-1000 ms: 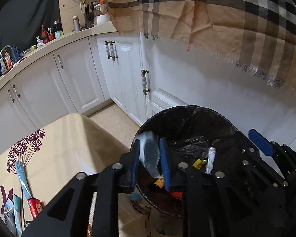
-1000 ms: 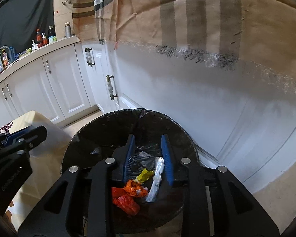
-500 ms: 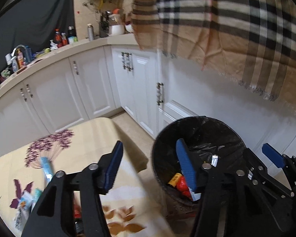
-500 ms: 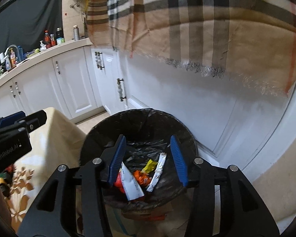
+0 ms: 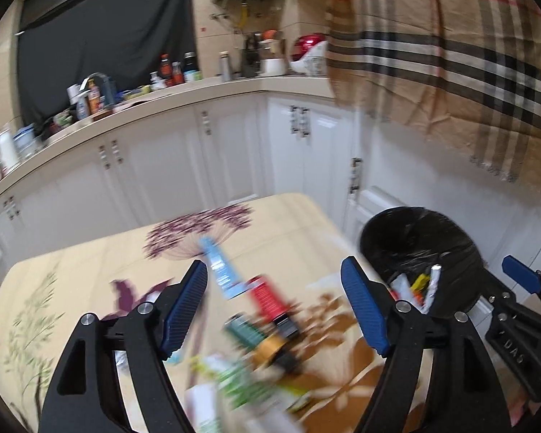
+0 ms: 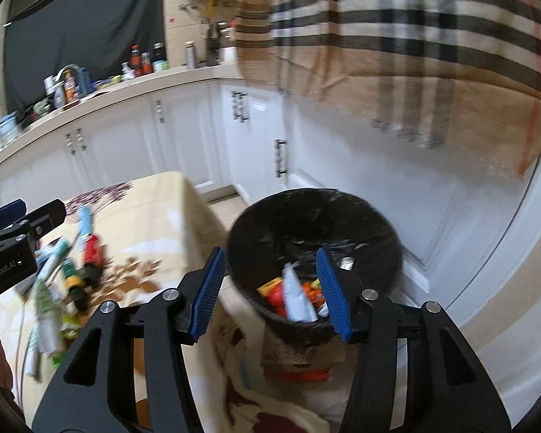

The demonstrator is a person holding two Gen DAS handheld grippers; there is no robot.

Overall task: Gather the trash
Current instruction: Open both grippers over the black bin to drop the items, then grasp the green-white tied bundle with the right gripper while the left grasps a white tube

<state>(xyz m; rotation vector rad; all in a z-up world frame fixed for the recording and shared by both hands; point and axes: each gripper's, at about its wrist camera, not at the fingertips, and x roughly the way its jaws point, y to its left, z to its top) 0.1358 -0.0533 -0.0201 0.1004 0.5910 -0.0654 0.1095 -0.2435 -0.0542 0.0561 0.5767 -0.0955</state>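
Both hand-held grippers, left (image 5: 274, 306) and right (image 6: 268, 290), were opening, empty, over a littered floral counter (image 5: 90, 263) beside a black-lined bin (image 6: 378, 227).

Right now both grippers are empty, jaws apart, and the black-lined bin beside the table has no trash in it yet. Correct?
Not quite. The bin already holds wrappers, as the right wrist view shows. The rest stands: the left gripper and right gripper are empty, jaws opening, and the bin stands beside the table.
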